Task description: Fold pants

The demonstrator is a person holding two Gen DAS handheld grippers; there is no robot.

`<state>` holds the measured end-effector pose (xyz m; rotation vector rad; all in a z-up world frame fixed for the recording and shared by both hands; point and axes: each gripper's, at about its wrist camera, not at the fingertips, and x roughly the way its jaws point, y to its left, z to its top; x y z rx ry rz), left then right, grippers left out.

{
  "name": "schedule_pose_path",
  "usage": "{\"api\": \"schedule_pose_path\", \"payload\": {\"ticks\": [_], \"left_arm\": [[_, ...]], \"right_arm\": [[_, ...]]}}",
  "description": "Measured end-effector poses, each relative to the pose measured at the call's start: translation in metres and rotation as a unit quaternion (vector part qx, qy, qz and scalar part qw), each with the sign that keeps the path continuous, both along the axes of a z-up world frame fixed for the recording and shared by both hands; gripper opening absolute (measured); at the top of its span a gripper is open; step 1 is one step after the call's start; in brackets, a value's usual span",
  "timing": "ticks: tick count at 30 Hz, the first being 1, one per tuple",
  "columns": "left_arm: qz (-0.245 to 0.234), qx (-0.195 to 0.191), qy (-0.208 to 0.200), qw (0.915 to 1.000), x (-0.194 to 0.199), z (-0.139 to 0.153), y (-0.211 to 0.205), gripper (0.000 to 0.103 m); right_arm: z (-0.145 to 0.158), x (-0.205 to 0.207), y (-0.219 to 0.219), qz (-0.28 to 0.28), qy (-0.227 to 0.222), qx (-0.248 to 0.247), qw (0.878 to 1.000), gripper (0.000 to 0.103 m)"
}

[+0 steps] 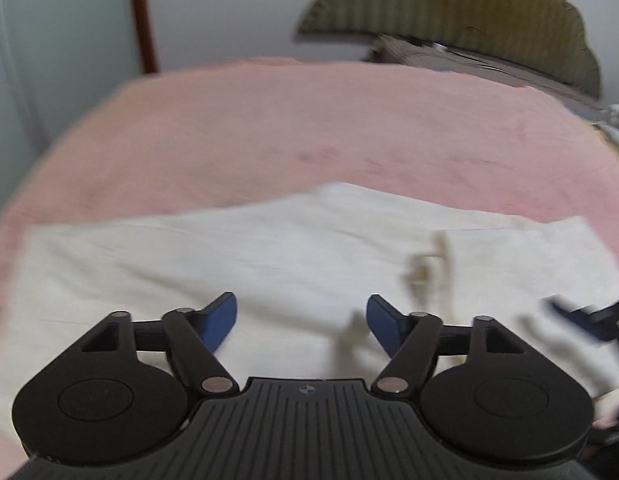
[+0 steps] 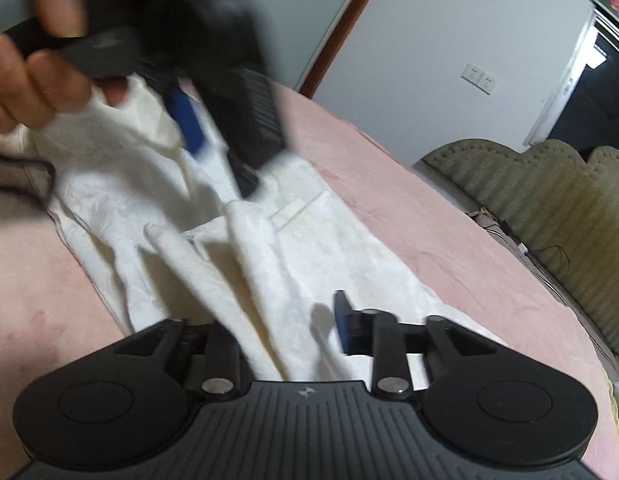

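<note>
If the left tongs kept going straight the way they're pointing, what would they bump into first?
Most likely the white pants spread on the pink bed cover. The left tongs are open with nothing between them and tilt down toward the cloth. The picture is blurry, so the exact spot is uncertain.

You had no readable text in either view; only a small round emblem marked each gripper's ribbed body.

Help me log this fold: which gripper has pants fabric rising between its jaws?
The right gripper: a ridge of the white pants runs up between its parted jaws. The left gripper hovers open over flat fabric, nothing between its jaws.
</note>
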<state>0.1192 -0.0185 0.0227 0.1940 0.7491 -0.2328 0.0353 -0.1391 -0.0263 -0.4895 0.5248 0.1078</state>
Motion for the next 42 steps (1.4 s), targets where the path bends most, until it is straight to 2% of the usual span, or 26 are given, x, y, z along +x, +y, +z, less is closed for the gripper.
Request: {"api": "schedule_pose_path", "payload": {"ticks": [2,4,7,8,9,10,12,14,16,18,19,22,24,25,28,29,30,31,32,33,34,35,37,39,41,42], "left_arm": [[0.024,0.049,-0.042,0.9976,-0.008,0.001,0.017,0.083],[0.025,0.073,-0.059,0.9953,-0.019,-0.002,0.027,0.088],[-0.038,0.093,-0.025,0.9946,-0.031,-0.019,0.03,0.088],[-0.061,0.111,-0.025,0.9916,-0.039,-0.029,0.025,0.087],[-0.078,0.132,-0.05,0.9869,-0.048,-0.04,0.019,0.086],[-0.092,0.149,-0.077,0.9815,-0.058,-0.043,0.018,0.086],[-0.112,0.172,-0.085,0.975,-0.067,-0.041,0.015,0.083],[-0.113,0.163,-0.069,0.9778,-0.065,-0.031,0.013,0.079],[-0.105,0.123,-0.072,0.9842,-0.063,-0.017,0.011,0.08],[-0.108,0.045,-0.065,0.991,-0.061,-0.001,0.006,0.083],[-0.113,-0.005,-0.046,0.9925,-0.056,0.005,0.003,0.085],[-0.122,-0.125,0.026,0.9843,-0.036,0.01,-0.008,0.087],[-0.096,-0.2,0.085,0.9713,-0.023,0.001,-0.014,0.086],[-0.082,-0.242,0.115,0.9599,-0.015,-0.003,-0.014,0.087],[-0.052,-0.356,0.207,0.9098,0.007,-0.022,-0.014,0.089],[-0.045,-0.377,0.225,0.8974,0.013,-0.027,-0.017,0.089],[-0.038,-0.388,0.239,0.8894,0.019,-0.031,-0.022,0.09],[-0.035,-0.389,0.246,0.8872,0.024,-0.033,-0.027,0.09],[-0.029,-0.385,0.248,0.8884,0.028,-0.035,-0.033,0.089],[-0.023,-0.38,0.249,0.8907,0.032,-0.036,-0.038,0.083],[-0.021,-0.375,0.246,0.8935,0.037,-0.037,-0.044,0.063],[-0.02,-0.368,0.244,0.8972,0.042,-0.036,-0.049,0.051],[-0.015,-0.335,0.22,0.9161,0.05,-0.031,-0.058,0.016],[-0.03,-0.289,0.158,0.9436,0.047,-0.02,-0.064,0.006],[-0.04,-0.245,0.108,0.9626,0.039,-0.013,-0.07,0.006],[-0.04,-0.225,0.091,0.9693,0.034,-0.012,-0.072,0.006]], "right_arm": [[0.001,-0.015,0.002,0.009,-0.011,0.004,1.0,0.059],[0.002,-0.027,0.003,0.029,-0.016,0.011,0.999,0.059],[-0.001,-0.029,0.008,0.041,-0.013,0.006,0.999,0.057],[-0.004,-0.026,0.01,0.042,-0.012,-0.001,0.999,0.046],[-0.006,-0.022,0.013,0.045,-0.009,-0.005,0.999,0.03],[-0.008,-0.025,0.018,0.047,-0.009,-0.005,0.999,0.025],[-0.011,-0.024,0.022,0.045,-0.022,-0.013,0.999,0.019],[-0.012,-0.022,0.025,0.04,-0.035,-0.024,0.998,0.017],[-0.012,-0.018,0.025,0.036,-0.039,-0.022,0.998,0.016],[-0.013,-0.021,0.028,0.039,-0.04,-0.022,0.998,0.016],[-0.014,-0.022,0.03,0.043,-0.041,-0.029,0.998,0.016],[-0.015,-0.031,0.029,0.048,-0.046,-0.028,0.997,0.016],[-0.007,-0.034,0.019,0.035,-0.056,0.011,0.998,0.016],[-0.002,-0.035,0.011,0.026,-0.063,0.034,0.997,0.016],[0.014,-0.039,-0.007,0.022,-0.079,0.089,0.993,0.016],[0.018,-0.04,-0.008,0.023,-0.082,0.089,0.992,0.016],[0.019,-0.041,-0.008,0.025,-0.083,0.083,0.993,0.016],[0.019,-0.042,-0.007,0.027,-0.084,0.078,0.993,0.016],[0.019,-0.042,-0.006,0.028,-0.083,0.079,0.993,0.016],[0.018,-0.042,-0.005,0.03,-0.081,0.081,0.993,0.016],[0.017,-0.042,-0.003,0.032,-0.079,0.08,0.993,0.016],[0.016,-0.041,-0.001,0.034,-0.078,0.074,0.994,0.016],[0.013,-0.041,0.006,0.039,-0.082,0.046,0.995,0.016],[0.011,-0.039,0.016,0.045,-0.093,0.008,0.995,0.016],[0.009,-0.035,0.026,0.054,-0.106,-0.025,0.993,0.016],[0.007,-0.032,0.029,0.058,-0.107,-0.035,0.992,0.016]]}}
